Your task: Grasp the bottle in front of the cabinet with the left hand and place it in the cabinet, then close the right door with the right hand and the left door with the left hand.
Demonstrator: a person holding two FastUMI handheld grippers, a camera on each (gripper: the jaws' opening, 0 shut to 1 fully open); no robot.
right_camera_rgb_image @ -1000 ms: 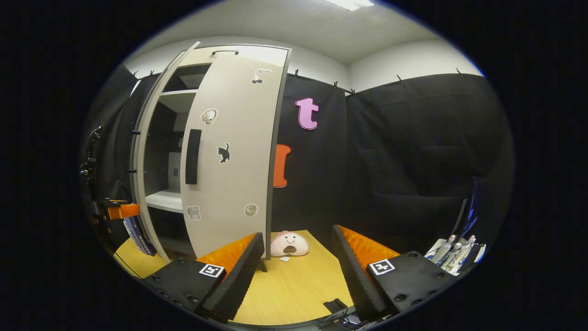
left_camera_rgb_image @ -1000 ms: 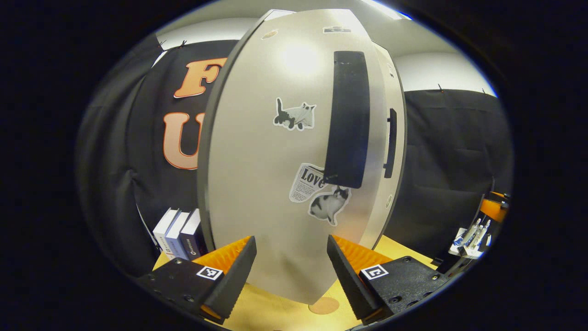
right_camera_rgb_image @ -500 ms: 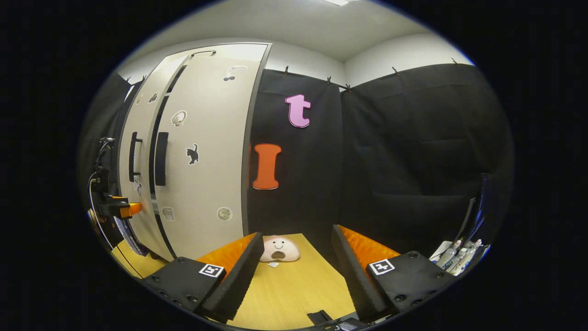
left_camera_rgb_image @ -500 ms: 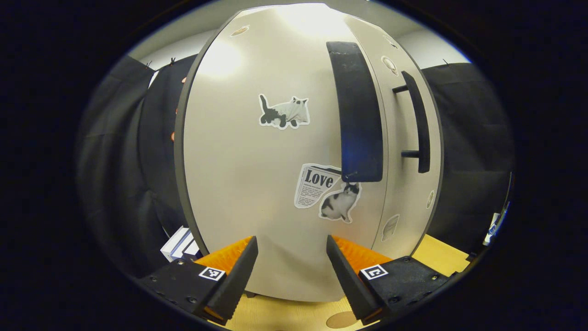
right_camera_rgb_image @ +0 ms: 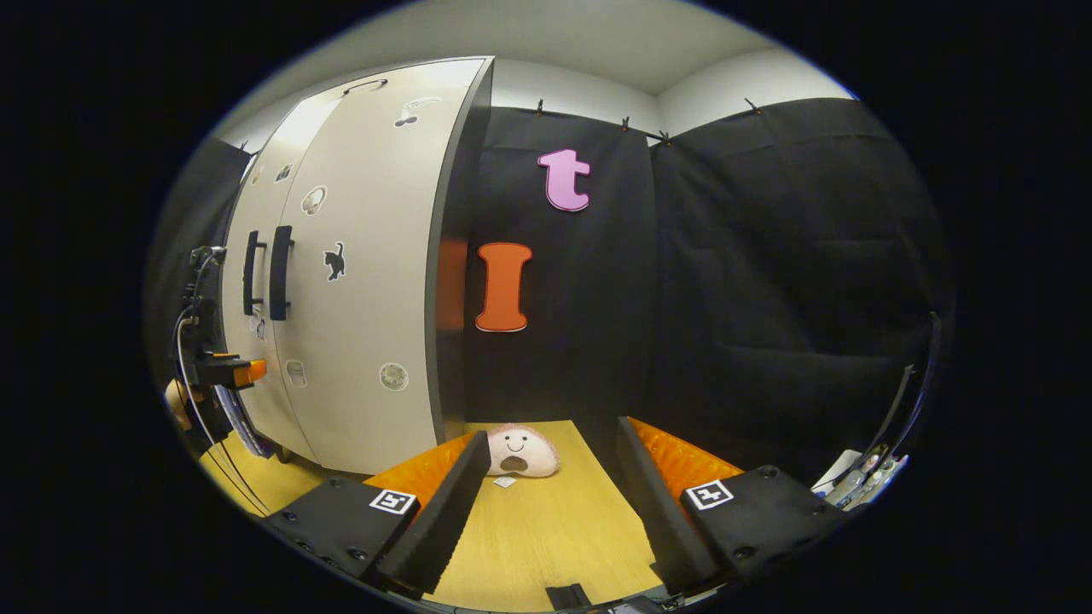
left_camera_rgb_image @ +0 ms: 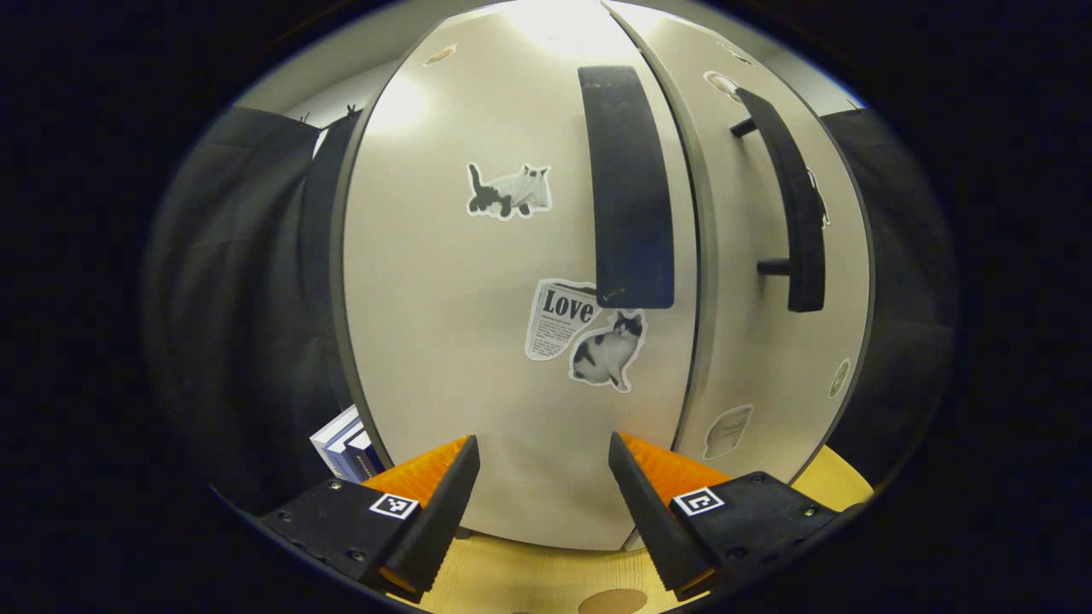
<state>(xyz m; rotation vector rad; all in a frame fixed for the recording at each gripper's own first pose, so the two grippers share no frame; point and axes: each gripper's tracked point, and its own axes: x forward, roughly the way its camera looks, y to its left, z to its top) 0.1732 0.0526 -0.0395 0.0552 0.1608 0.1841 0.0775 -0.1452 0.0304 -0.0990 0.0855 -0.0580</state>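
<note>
Cabinet [right_camera_rgb_image: 358, 256]: tall, pale, at left of the right gripper view; both doors look flush, so the task appears all but done.
Left door [left_camera_rgb_image: 478, 341]: across the centre of the left gripper view, cat stickers on its face, black handle [left_camera_rgb_image: 627, 188] at upper centre.
Right door [left_camera_rgb_image: 768, 341]: at right of that view, bar handle [left_camera_rgb_image: 793, 213] standing off it; dark seam between the doors narrow.
Left gripper [left_camera_rgb_image: 543, 503]: at bottom centre, jaws spread, empty, close to the left door's lower face; contact cannot be told. Also seen far left in the right gripper view [right_camera_rgb_image: 223, 372].
Right gripper [right_camera_rgb_image: 553, 512]: at bottom centre, jaws spread, empty, over the wooden table [right_camera_rgb_image: 546, 537], well apart from the cabinet.
Bottle: presumably behind the closed doors, away from both pairs of jaws.
Risk: door not fully latched and rebounding open if the push ends early; a harder shove could rock the cabinet.
Plush toy [right_camera_rgb_image: 520, 452]: lower centre, on the table beside the cabinet.
</note>
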